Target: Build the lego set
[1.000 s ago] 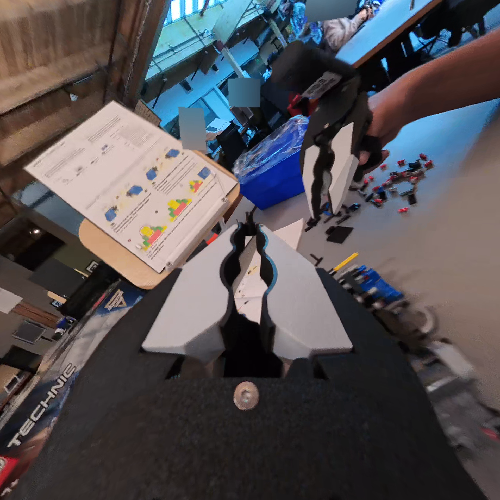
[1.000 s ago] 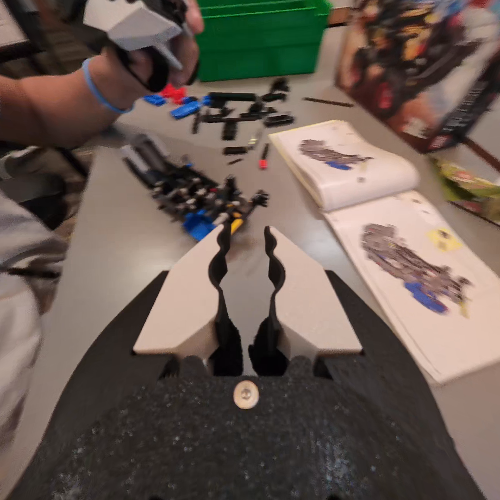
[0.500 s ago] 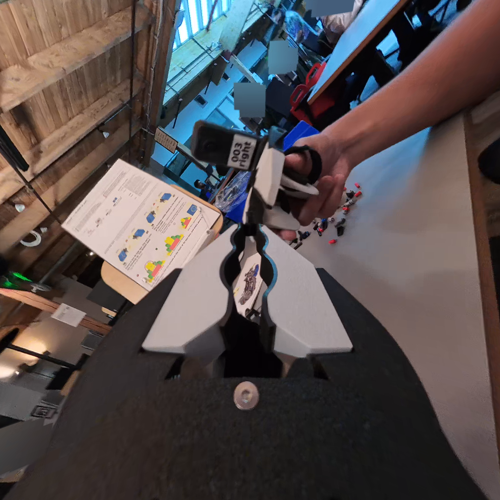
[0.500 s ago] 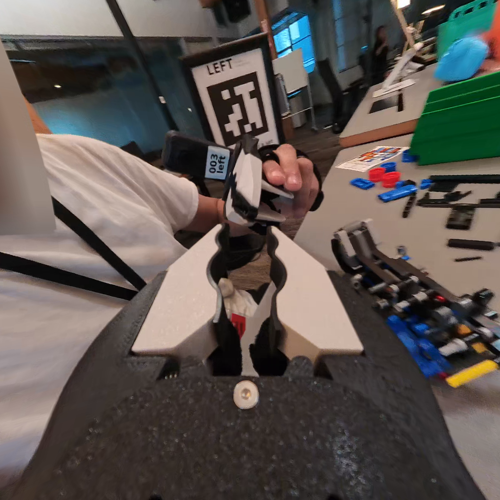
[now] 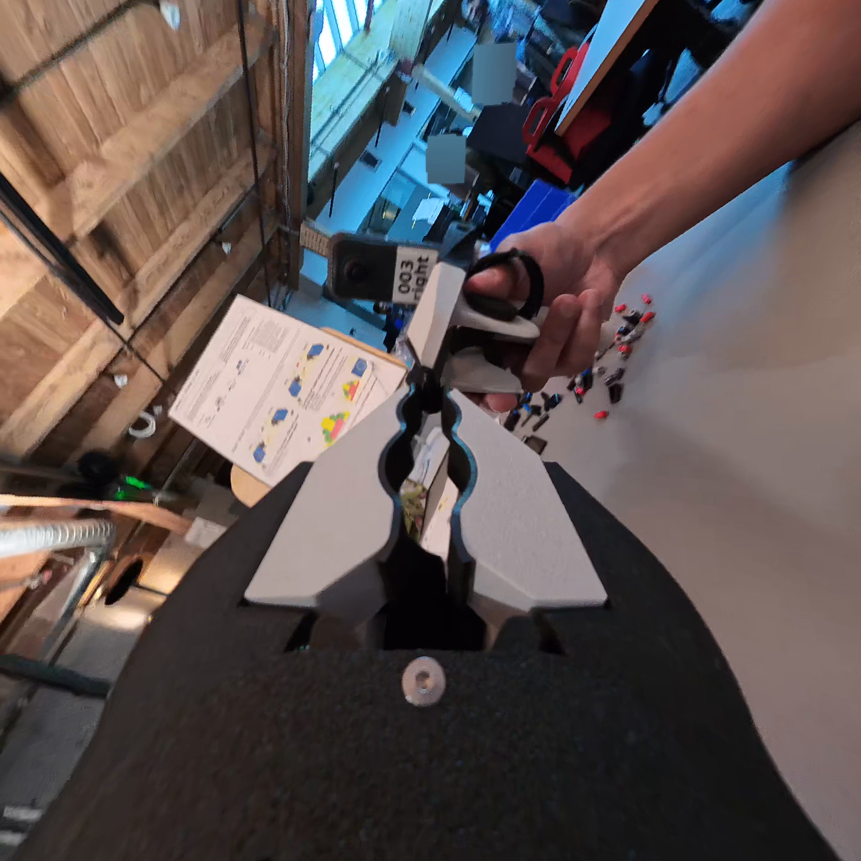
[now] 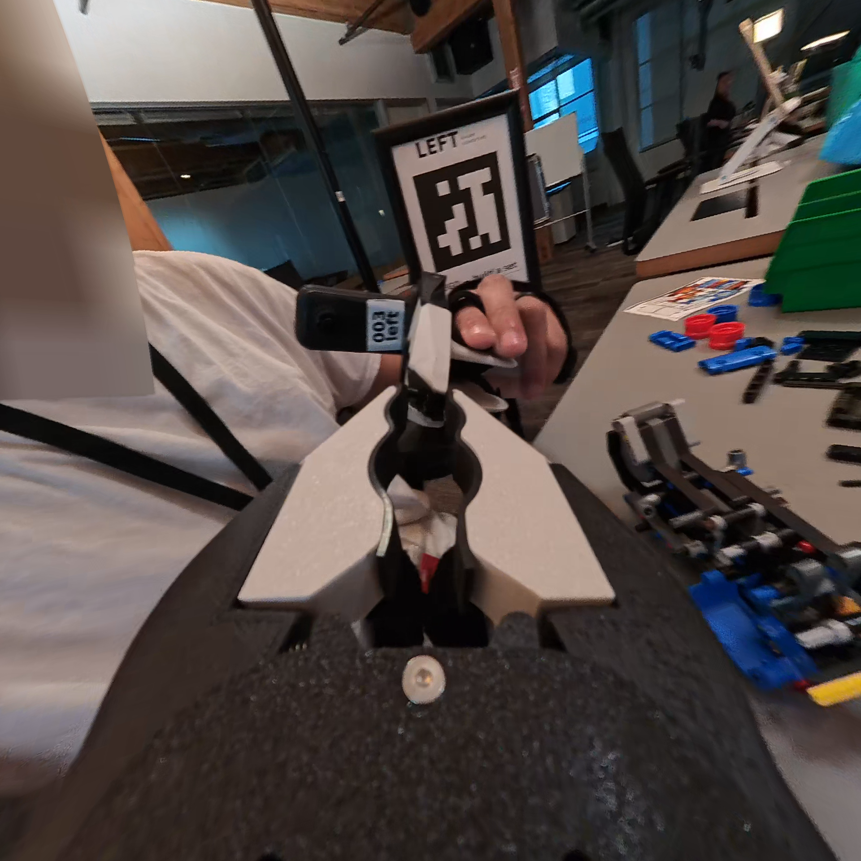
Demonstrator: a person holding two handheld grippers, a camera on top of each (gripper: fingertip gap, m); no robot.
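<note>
Both grippers are held up off the table, tip to tip. My left gripper point(image 5: 427, 403) is nearly closed on a small black lego piece point(image 5: 426, 396) at its tips. My right gripper point(image 6: 424, 410) faces it, jaws narrowed around the left gripper's fingertips point(image 6: 428, 358) and the black piece. I cannot tell whether the right jaws grip it. The right gripper also shows in the left wrist view point(image 5: 419, 375), held by a hand point(image 5: 559, 307). The part-built blue, black and grey model point(image 6: 727, 517) lies on the table to the right.
Loose blue and black parts point(image 6: 736, 361), red round parts point(image 6: 713, 328) and a green bin point(image 6: 820, 251) lie on the grey table point(image 5: 722, 489). Small red and black pins point(image 5: 615, 345) are scattered there. An instruction sheet point(image 5: 289, 386) stands on a board. The person's torso point(image 6: 186, 372) is close. The grippers are tip to tip, or close to it.
Both grippers rose from the table and turned to face each other. They then closed in until their tips met. The right jaws have narrowed.
</note>
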